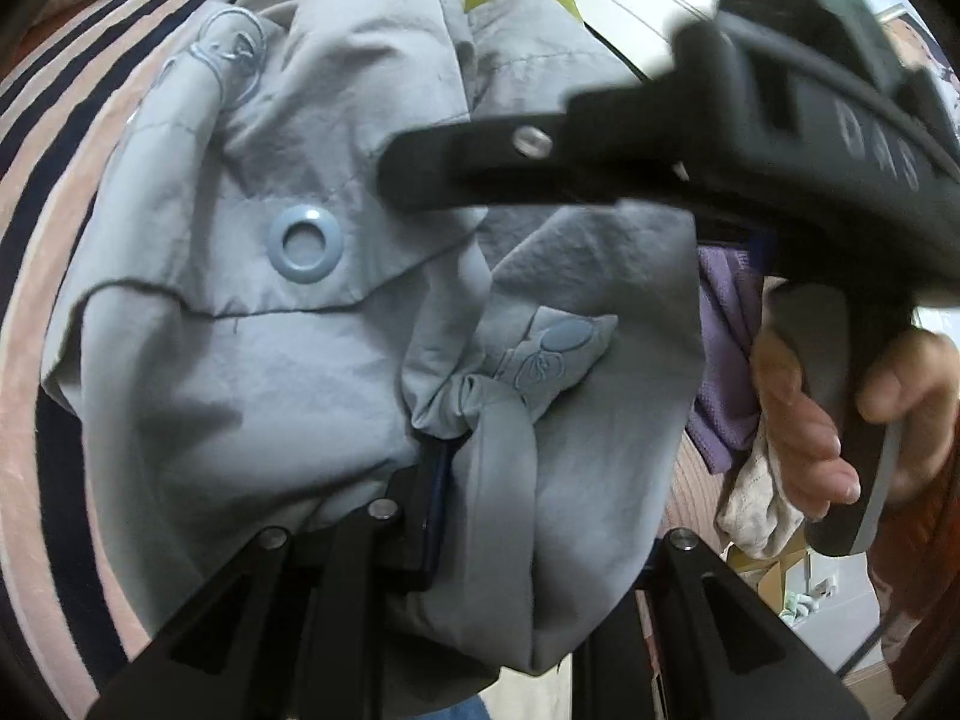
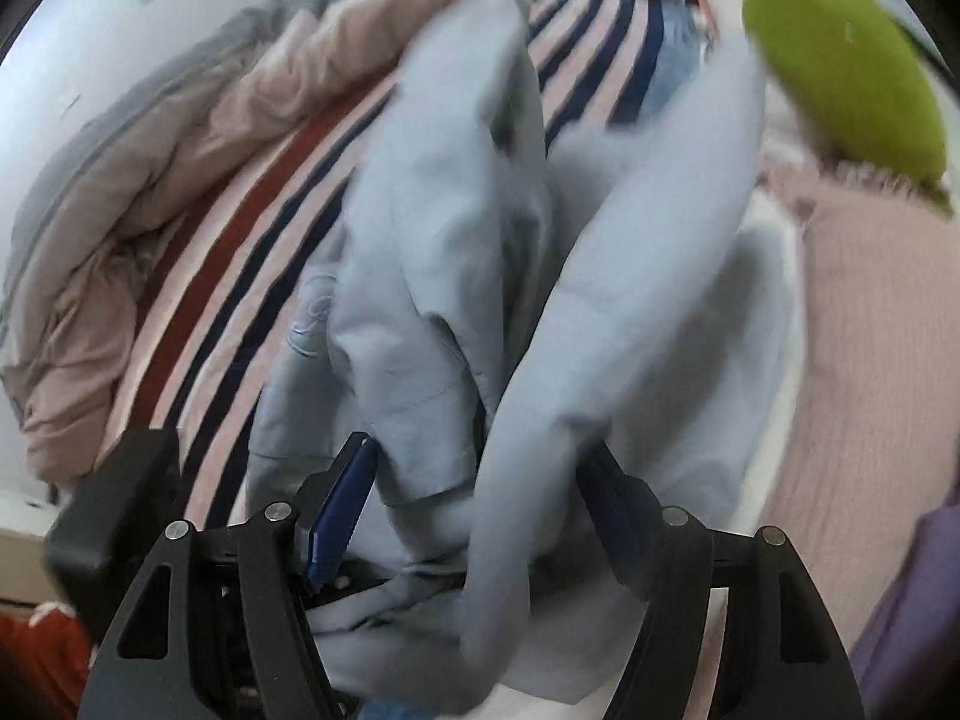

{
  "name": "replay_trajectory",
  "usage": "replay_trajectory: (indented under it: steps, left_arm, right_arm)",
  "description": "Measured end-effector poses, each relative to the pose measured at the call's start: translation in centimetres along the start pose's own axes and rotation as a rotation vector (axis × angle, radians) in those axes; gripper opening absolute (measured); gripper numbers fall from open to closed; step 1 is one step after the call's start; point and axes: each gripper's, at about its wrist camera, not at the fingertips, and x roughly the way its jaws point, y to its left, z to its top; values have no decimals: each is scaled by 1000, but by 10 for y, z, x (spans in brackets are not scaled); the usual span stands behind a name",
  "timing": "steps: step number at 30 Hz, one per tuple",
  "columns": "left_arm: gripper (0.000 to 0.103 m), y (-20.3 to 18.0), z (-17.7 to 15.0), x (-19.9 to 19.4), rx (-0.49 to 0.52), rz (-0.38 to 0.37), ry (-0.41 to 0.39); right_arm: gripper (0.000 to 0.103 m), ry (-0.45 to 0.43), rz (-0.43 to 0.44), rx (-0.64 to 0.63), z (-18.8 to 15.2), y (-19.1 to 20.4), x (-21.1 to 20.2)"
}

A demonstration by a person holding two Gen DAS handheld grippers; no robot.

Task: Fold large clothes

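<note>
Striped bedding [image 2: 264, 276] lies under the pale blue garment [image 1: 288, 360]: left gripper [image 1: 444, 498] is nearly closed, pinching a gathered fold, while right gripper [image 2: 474, 498] is half open around loose cloth and should probably clamp before lifting.

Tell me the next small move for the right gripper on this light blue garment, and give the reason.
Probably close the right gripper onto the fold of the light blue garment lying between its fingers. Its jaws stand apart around the bunched cloth without clearly pinching it, while the left gripper already clamps another bunch of the same garment. With both ends held, the cloth could be lifted and spread over the striped bedding.
</note>
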Motion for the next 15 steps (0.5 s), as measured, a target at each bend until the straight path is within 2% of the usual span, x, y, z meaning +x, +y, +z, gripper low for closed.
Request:
replay_trajectory:
  steps: [1,2,3,5,6,8,12,13,15]
  left_arm:
    - [15,1,0,-1,-5,-8,-4]
    - [15,2,-1,-1,-12,-15,-5]
    - [15,9,-1,-5,-16,-19,-4]
    - [15,11,-2,-10,-3,-15,0]
    - [16,9,-2,-12,7,-10,7]
    - [33,5,-2,-23,15,-12,34]
    - [52,-6,-7,-58,62,-56,22]
    - [60,-7,-7,-71,74,-64,7]
    - [61,-6,-7,-90,106,-80,-17]
  right_arm:
    - [51,-3,30,17,1,-2,2]
    - [37,-6,40,21,1,-3,3]
    - [34,-6,41,20,1,-3,5]
    - [20,-12,38,14,1,-4,6]
    - [18,-16,36,18,1,-6,4]
    - [14,-19,30,31,-2,-8,0]
    - [10,-39,6,50,-12,-17,-20]
    - [9,-44,5,71,-17,-23,-25]
    - [7,-39,4,112,-27,-39,-35]
